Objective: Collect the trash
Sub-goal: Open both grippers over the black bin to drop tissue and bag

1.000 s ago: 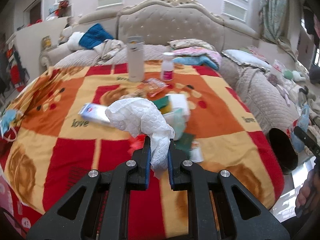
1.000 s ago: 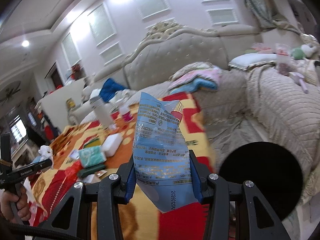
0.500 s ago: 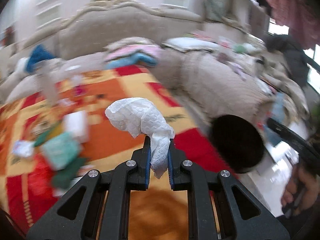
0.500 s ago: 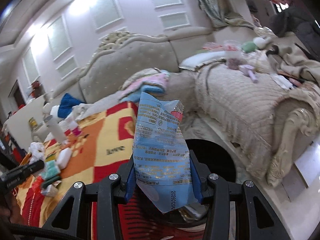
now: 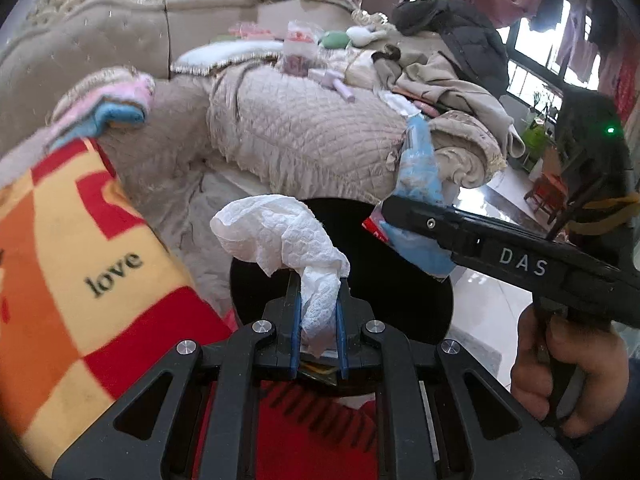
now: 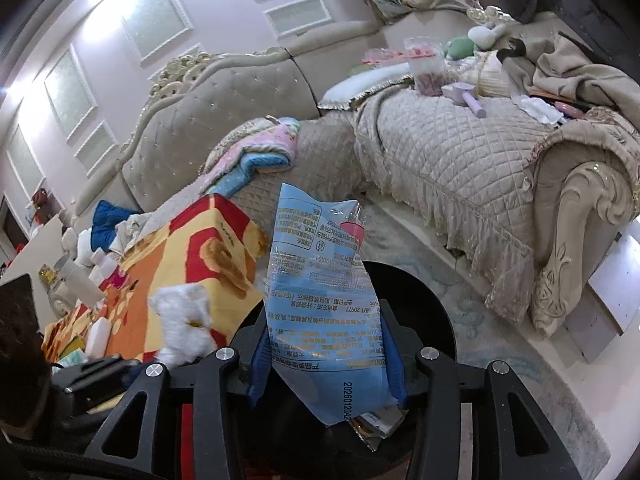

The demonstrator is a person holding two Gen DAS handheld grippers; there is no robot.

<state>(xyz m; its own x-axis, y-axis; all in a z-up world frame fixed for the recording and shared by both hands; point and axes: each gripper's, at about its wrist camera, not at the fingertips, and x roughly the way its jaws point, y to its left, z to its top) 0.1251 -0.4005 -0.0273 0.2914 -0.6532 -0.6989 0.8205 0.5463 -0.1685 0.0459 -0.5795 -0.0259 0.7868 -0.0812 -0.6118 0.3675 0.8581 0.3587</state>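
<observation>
Tissue (image 5: 280,236), crumpled and white, is pinched at its lower tail by the closed left gripper (image 5: 318,332), and is held directly over the mouth of the black bin (image 5: 416,300); to its right, the blue wrapper (image 6: 320,300) is clamped upright, long axis vertical, by the right gripper (image 6: 326,364), also above the bin opening, perhaps nearer its far rim; both pieces need only be released downward.
</observation>
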